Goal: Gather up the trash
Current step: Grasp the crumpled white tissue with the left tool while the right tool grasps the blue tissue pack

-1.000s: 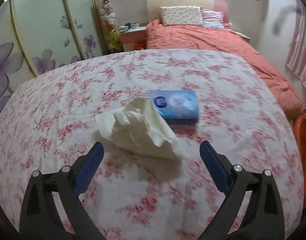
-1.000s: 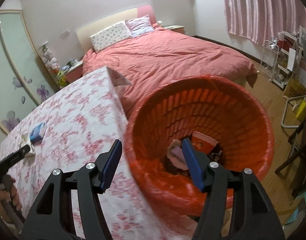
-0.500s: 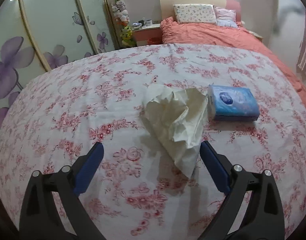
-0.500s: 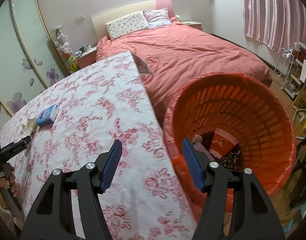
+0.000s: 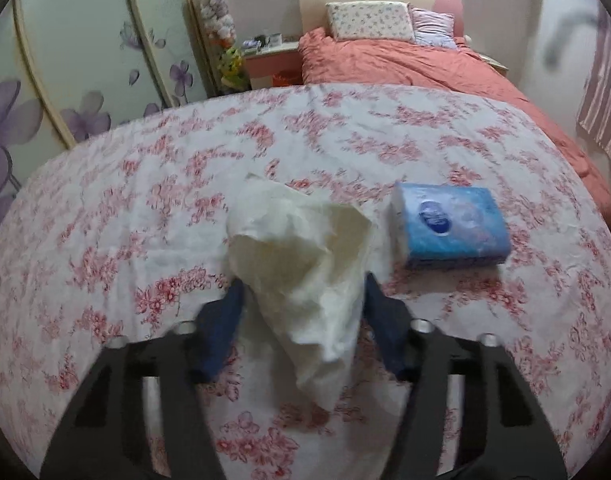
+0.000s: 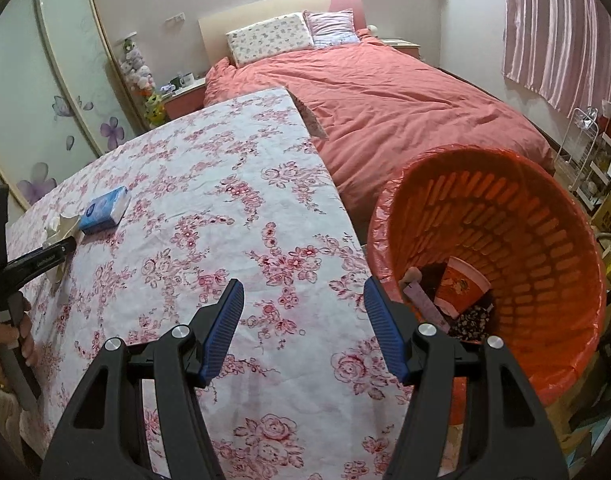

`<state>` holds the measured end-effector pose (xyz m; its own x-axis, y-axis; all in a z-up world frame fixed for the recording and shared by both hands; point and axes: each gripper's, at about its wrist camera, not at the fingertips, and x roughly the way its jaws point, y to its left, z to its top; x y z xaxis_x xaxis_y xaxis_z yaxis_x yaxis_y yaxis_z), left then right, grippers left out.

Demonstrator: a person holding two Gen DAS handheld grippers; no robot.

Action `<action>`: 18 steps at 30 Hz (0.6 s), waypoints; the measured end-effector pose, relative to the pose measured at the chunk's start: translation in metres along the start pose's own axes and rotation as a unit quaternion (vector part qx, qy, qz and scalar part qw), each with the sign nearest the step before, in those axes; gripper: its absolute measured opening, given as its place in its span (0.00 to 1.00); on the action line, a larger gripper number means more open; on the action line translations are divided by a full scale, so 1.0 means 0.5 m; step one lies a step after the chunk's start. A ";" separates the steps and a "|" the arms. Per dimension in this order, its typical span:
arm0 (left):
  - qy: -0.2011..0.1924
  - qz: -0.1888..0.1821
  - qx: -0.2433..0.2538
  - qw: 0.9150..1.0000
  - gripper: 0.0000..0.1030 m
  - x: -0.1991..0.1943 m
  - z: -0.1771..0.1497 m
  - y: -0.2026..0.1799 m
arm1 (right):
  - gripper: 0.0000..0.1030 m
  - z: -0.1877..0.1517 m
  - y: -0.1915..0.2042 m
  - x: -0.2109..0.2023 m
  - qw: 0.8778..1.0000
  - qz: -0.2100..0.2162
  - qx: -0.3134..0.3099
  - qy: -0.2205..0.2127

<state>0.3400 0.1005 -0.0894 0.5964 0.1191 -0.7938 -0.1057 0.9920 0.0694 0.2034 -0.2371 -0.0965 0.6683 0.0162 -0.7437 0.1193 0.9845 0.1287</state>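
Observation:
A crumpled cream tissue (image 5: 301, 256) lies on the floral tablecloth (image 5: 105, 240). My left gripper (image 5: 301, 296) straddles it. Its jaws are closing, and both blue pads (image 5: 225, 320) touch the tissue's sides. The right wrist view shows the same tissue (image 6: 57, 222) at the far left beside the left gripper's black finger (image 6: 45, 258), with a hand on the handle below. My right gripper (image 6: 303, 320) stands open over the table's near right edge with nothing between its fingers. The orange trash basket (image 6: 545, 208) stands on the floor to its right.
A blue tissue pack (image 5: 449, 224) sits just right of the tissue, also seen as the blue pack (image 6: 105, 210). The basket holds a red paper cup (image 6: 463, 284) and other scraps. A bed with a salmon cover (image 6: 385, 92) lies beyond the table, wardrobe doors (image 5: 65, 60) to the left.
The left gripper came forward over the tissue and its jaws narrowed onto it. The right gripper swung left from above the basket to above the table edge, still open.

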 end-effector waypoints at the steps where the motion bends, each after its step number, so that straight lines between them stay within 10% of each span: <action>1: 0.002 0.005 -0.007 1.000 0.50 0.001 -0.001 0.012 | 0.61 0.000 0.003 0.001 1.000 0.000 -0.002 0.000; 12: -0.005 0.080 -0.009 0.997 0.53 -0.020 -0.042 0.155 | 0.61 0.005 0.091 0.031 0.999 0.019 -0.033 0.012; 18: -0.002 0.056 -0.035 0.998 0.54 -0.018 -0.045 0.185 | 0.61 0.032 0.205 0.062 0.997 0.059 -0.050 0.018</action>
<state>0.3070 0.1903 -0.0892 0.5813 0.2288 -0.7809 -0.2271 0.9671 0.1143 0.2481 -0.1383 -0.0957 0.6468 0.1368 -0.7503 -0.0331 0.9879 0.1516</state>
